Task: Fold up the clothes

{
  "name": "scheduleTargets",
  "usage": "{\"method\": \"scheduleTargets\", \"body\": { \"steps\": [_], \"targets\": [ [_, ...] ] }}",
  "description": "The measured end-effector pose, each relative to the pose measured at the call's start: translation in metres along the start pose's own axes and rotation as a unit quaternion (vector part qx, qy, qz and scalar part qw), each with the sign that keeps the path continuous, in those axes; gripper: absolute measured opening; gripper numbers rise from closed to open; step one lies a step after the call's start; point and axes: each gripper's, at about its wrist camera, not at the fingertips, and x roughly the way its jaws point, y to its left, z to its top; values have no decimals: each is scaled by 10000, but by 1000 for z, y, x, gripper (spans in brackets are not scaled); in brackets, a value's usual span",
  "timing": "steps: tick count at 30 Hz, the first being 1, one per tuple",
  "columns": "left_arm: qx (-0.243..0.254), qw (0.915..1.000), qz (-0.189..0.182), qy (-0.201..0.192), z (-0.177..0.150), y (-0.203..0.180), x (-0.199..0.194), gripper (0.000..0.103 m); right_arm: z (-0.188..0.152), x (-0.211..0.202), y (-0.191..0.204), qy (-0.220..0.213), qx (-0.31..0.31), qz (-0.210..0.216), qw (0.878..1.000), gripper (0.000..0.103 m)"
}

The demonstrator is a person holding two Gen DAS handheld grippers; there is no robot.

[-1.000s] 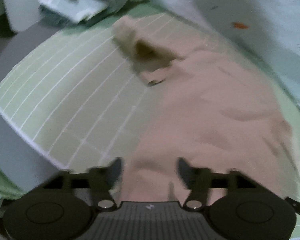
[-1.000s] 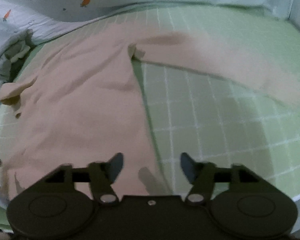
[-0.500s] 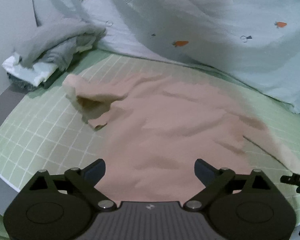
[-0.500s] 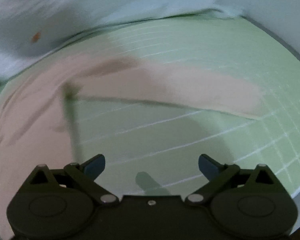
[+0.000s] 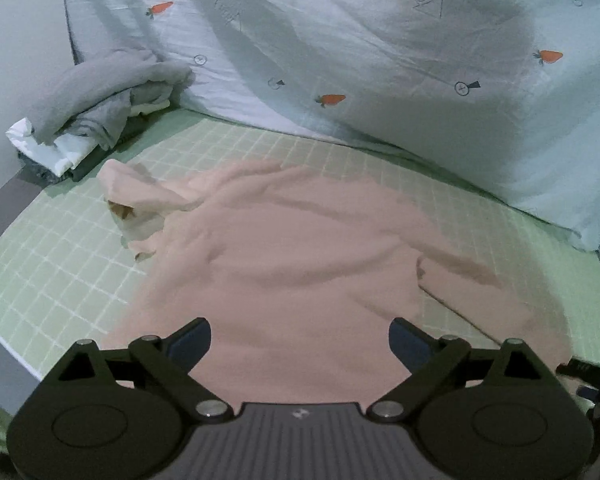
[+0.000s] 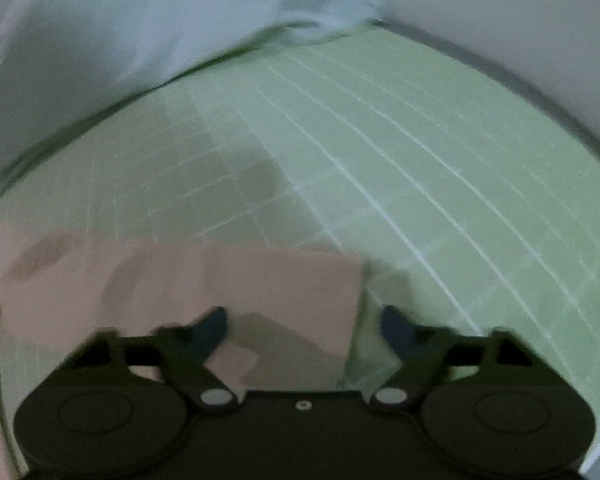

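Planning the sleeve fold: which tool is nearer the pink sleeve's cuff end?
Right. The right tool is open directly over the sleeve cuff. The left tool, also open, hovers over the pink shirt body.

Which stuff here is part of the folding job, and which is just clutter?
In play:
pink top, its sleeve end
left gripper, open
right gripper, open

Lying about:
grey clothes pile
carrot-print quilt
green checked sheet
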Motion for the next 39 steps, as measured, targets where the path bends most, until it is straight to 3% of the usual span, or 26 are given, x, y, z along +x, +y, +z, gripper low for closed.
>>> {"method": "scheduleTargets", "body": {
  "steps": [1, 3, 8, 14, 15, 17, 19, 20, 22, 24, 31, 35, 39],
  "targets": [
    [-29, 10000, 48, 17, -1, -5, 0, 96, 1, 4, 0, 24, -103, 16, 9999, 35],
    [-50, 9999, 114, 70, -3, -14, 1, 96, -3, 4, 2, -45, -301, 286, 9991, 10],
    [-25, 9996, 233, 154, -9, -30, 6, 96, -2, 0, -19, -173, -390, 103, 9990, 6],
    [-78, 9995, 255, 150, -11, -31, 8, 96, 3, -1, -72, -176, -192, -912, 9955, 7],
    [-84, 9995, 265, 155, -11, -29, 9, 96, 3, -1, -78, -136, -195, -1046, 9942, 9],
    [-113, 9994, 291, 164, -12, -24, 10, 96, 5, -3, -79, -72, -208, -1216, 9923, 23],
    [-211, 9990, 346, 176, -10, -14, 13, 96, 8, -5, -77, -36, -209, -1343, 9907, 52],
    [-260, 9988, 379, 180, -9, -8, 15, 96, 8, -6, -72, -31, -197, -1352, 9906, 59],
    [-322, 9983, 468, 162, -5, 7, 18, 96, 11, -7, -59, -53, -176, -1367, 9904, 85],
    [-317, 9976, 598, 123, 0, 23, 22, 96, 11, -12, -41, -112, -213, -1321, 9909, 93],
    [-322, 9933, 1082, 254, 24, 110, 54, 96, -9, -34, 68, -148, -575, -716, 9957, 99],
    [-497, 9936, 962, 321, 41, 161, 80, 95, -33, -44, 147, -86, -826, -124, 9965, 99],
    [-286, 9961, 738, 398, 61, 199, 117, 94, -54, -48, 214, -45, -1097, 95, 9939, 100]
  ]
}}
